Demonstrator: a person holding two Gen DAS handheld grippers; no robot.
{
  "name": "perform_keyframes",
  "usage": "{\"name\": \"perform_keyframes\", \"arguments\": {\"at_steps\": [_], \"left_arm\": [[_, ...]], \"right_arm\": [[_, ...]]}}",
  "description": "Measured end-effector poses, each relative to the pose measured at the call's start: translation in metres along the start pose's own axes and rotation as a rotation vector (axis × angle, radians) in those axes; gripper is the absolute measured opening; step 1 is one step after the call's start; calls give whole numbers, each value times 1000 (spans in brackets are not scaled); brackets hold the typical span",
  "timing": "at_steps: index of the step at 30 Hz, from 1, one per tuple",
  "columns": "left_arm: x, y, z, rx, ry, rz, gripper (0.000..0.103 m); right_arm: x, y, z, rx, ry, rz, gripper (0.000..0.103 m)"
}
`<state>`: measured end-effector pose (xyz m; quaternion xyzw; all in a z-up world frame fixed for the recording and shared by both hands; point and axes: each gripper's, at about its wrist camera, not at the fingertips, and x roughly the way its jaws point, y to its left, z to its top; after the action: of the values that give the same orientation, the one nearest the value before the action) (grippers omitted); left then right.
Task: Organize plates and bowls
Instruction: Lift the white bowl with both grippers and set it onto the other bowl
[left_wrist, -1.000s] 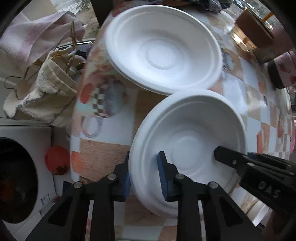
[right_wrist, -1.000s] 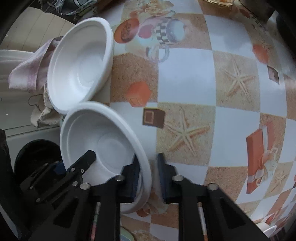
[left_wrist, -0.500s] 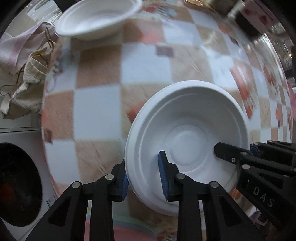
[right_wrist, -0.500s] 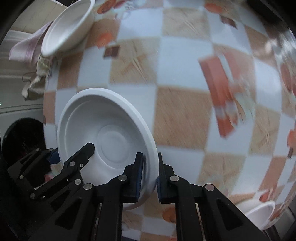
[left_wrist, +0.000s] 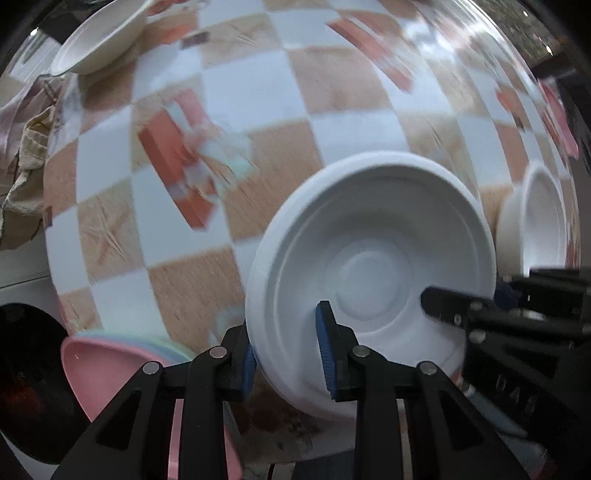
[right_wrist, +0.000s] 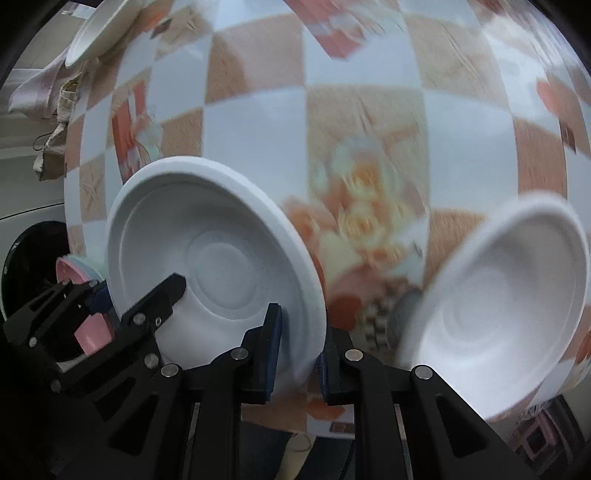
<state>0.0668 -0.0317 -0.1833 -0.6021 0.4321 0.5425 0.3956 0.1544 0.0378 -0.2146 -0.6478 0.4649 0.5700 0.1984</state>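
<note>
Both grippers hold one white foam bowl (left_wrist: 373, 254) above the checked tablecloth. My left gripper (left_wrist: 288, 354) is shut on its left rim. My right gripper (right_wrist: 297, 350) is shut on its right rim; the bowl also shows in the right wrist view (right_wrist: 207, 254). A second white bowl (right_wrist: 495, 306) stands on the table close to the right, also in the left wrist view (left_wrist: 535, 221). A third white bowl (left_wrist: 99, 40) sits far back left, near the table edge.
Pink and pastel plates (left_wrist: 110, 365) are stacked at the near left edge of the table (left_wrist: 258, 85). Cloths (left_wrist: 22, 147) hang off the left side. A washing machine door (right_wrist: 33, 258) is below left.
Both grippers have carried the held bowl away from the far bowl, toward the near right of the table. The second white bowl and the pink plates have come into view.
</note>
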Motion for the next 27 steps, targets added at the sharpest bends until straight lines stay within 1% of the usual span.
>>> {"name": "perform_keyframes", "arguments": {"at_steps": [4,6,7,10,11,12,16,18,19,20,27], "left_arm": [[0,-10,-15,40,26,-7,31],[0,-14,-22,55,39,-12,31],[-2,-15,-25,64,40,-10,31],[-8,-19,-35,74,30,-4,31],[-11,-22,-34,75,25,-5,31],[-13,-24,-32,76,19,-4,31],[-30,-29,-31,96,-9,2,31],[-39,-39,-30,111,-25,4,31],[-43,-40,-28,120,-33,4,31],[-50,-45,-26,132,-42,5,31],[-83,-89,-8,234,-92,0,31]], "right_arm": [[3,-7,-18,2,15,-2,19],[5,-2,-21,-3,20,-8,19],[5,-4,-31,-4,20,-8,19],[0,-4,-37,-4,8,-4,19],[-1,-5,-44,-4,1,0,19],[-6,-15,-54,-1,-6,4,19],[-23,-18,-56,8,-37,16,19],[-31,-21,-59,17,-55,20,19],[-30,-24,-51,22,-64,22,19],[-33,-27,-48,30,-74,24,19],[-64,-62,-60,127,-139,37,19]]}}
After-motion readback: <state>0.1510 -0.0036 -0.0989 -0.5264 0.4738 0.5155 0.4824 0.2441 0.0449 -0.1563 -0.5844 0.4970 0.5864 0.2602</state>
